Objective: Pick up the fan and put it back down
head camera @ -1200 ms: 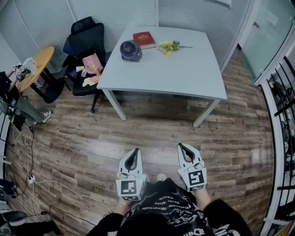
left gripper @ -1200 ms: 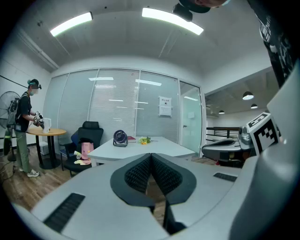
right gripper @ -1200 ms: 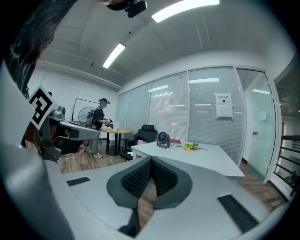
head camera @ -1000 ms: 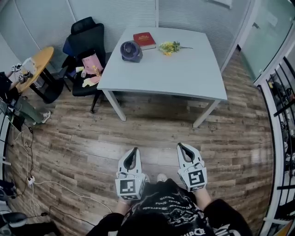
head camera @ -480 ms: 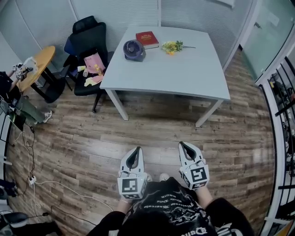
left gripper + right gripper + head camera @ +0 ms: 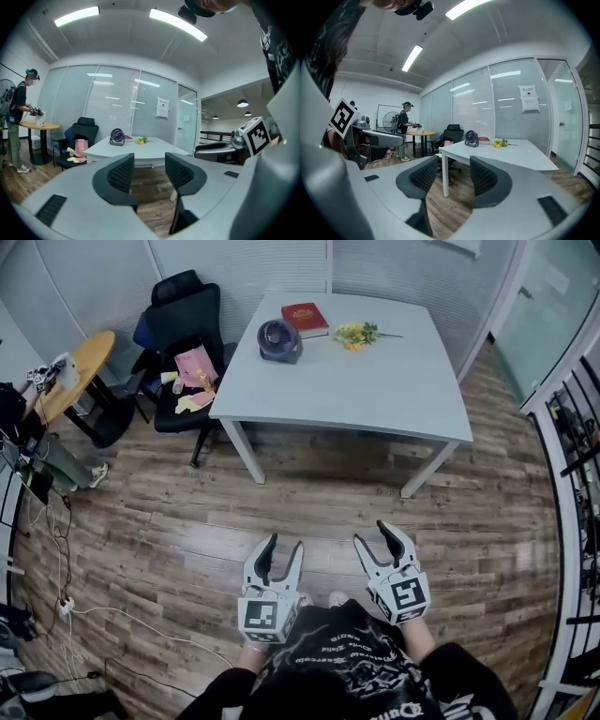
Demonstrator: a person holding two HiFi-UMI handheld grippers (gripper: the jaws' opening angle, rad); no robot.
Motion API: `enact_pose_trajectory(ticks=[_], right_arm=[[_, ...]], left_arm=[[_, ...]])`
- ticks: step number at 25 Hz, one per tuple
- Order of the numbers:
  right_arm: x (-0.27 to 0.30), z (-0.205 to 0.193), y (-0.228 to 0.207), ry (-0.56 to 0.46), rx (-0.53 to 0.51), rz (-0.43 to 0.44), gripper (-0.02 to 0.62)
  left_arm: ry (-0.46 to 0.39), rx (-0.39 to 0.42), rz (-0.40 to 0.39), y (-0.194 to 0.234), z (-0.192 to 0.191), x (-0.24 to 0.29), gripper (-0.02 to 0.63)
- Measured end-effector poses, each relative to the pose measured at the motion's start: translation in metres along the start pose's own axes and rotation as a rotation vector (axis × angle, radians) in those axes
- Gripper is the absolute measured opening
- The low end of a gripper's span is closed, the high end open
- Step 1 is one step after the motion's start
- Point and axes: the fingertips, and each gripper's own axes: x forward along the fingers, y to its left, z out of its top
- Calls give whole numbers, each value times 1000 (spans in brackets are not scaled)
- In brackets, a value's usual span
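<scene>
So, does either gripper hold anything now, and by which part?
Nothing is held. The left gripper and the right gripper have just been opening, with nothing between their jaws. The fan stands on the table.

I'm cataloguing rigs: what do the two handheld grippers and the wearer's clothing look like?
The left gripper and right gripper: light grey bodies, curved jaws with black ribbed pads, each carrying a white cube with black square markers. Jaws have just been opening, nothing between. The person wears a black top with white print.

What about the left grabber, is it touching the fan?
Apart. The head view shows the left gripper, jaws just opened with nothing between them, over the floor, far from the fan on the table.
</scene>
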Motion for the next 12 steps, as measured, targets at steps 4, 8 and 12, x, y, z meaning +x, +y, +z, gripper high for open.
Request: enact_pose_trajectory(ticks=[4, 8, 12], right_arm=[[4, 0, 11, 19, -25, -1, 272], [12, -7, 21, 70, -42, -5, 294], [20, -4, 32, 60, -5, -2, 295]], left_arm=[[8, -4, -65, 2, -1, -1, 322], [13, -4, -94, 11, -1, -1, 350], [14, 23, -129, 18, 0, -3, 348]])
